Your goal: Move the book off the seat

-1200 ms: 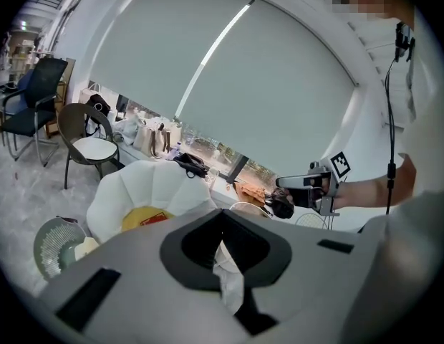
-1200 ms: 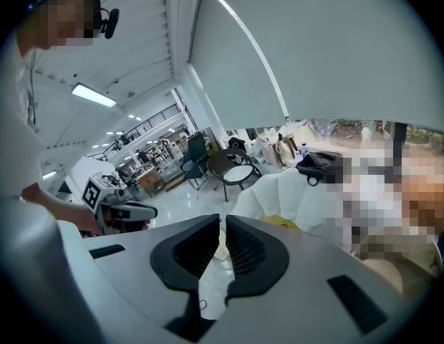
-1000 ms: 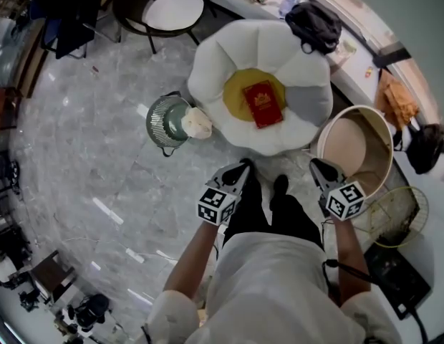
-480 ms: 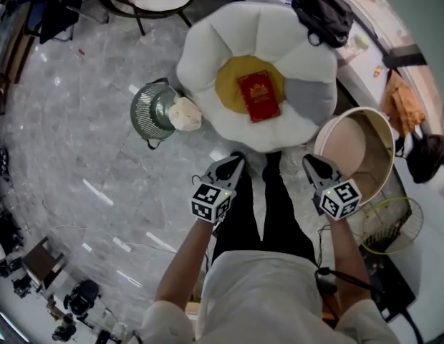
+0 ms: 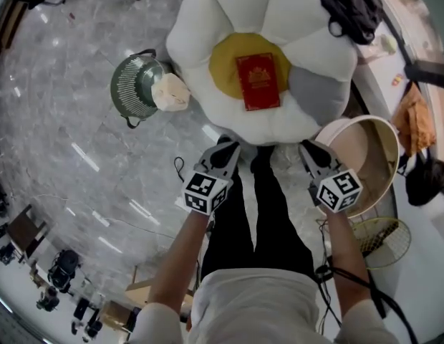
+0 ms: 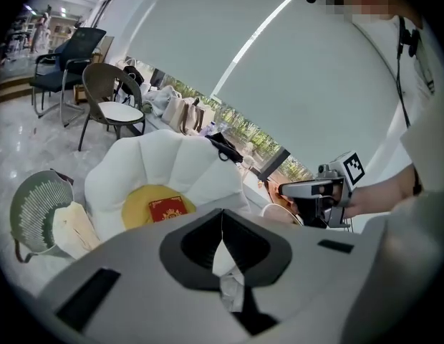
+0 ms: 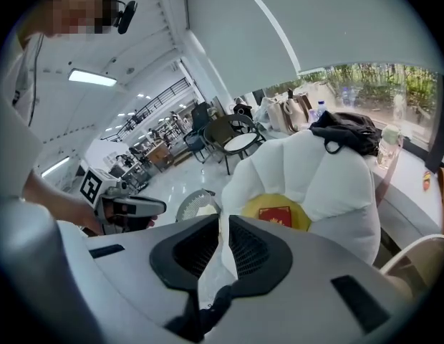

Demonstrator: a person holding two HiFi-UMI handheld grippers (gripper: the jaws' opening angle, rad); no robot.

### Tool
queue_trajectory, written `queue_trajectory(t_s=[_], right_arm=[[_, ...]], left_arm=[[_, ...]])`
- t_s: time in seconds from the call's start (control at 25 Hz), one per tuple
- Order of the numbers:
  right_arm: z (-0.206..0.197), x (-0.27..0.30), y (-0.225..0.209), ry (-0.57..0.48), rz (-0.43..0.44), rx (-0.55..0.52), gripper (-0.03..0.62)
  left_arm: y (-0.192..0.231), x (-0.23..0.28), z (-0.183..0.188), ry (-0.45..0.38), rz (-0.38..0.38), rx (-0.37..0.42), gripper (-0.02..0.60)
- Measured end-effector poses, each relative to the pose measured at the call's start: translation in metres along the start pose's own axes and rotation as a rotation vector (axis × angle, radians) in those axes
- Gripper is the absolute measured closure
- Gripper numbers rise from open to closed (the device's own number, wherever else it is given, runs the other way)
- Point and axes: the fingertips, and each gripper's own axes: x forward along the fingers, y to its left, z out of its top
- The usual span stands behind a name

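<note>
The left gripper is clenched with nothing in it: in its own view the two dark pads meet along one thin line, and only the white seat shows past them. The right gripper is clenched and empty too, its pads drawn together to a hairline slit. Both are held side by side in front of the person, pointing forward and downward, one on each side of the black-trousered legs. Their tips are close to the near edge of the seat without touching it. That seat is a big flower-shaped cushion on the marble floor, with white petals around a yellow centre. The red book lies flat and closed on the yellow centre with its gold-printed cover up, well ahead of both grippers and roughly between their lines. A black bag rests at the far right edge of the seat. Left of the seat stands a green slatted basket with a cream-coloured bundle against it. Just right of the right gripper is a round beige tub, and a wire basket lies nearer the person.
</note>
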Motion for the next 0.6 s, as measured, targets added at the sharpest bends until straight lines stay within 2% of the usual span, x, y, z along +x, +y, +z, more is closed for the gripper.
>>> queue_trajectory(t_s=[0.36, 0.52, 0.6], right_arm=[[-0.035, 0.051, -0.059, 0.068, 0.052, 0.005, 0.539], [-0.054, 0.079, -0.082, 0.095, 0.066, 0.011, 0.486], [-0.063, 0.093, -0.093, 0.108, 0.071, 0.01, 0.482]], left_arm=[[0.024, 0.07, -0.029, -0.006, 0.024, -0.045, 0.575], [0.04, 0.103, -0.052, 0.02, 0.033, -0.058, 0.531], [0.048, 0.118, -0.064, 0.031, 0.038, -0.065, 0.521]])
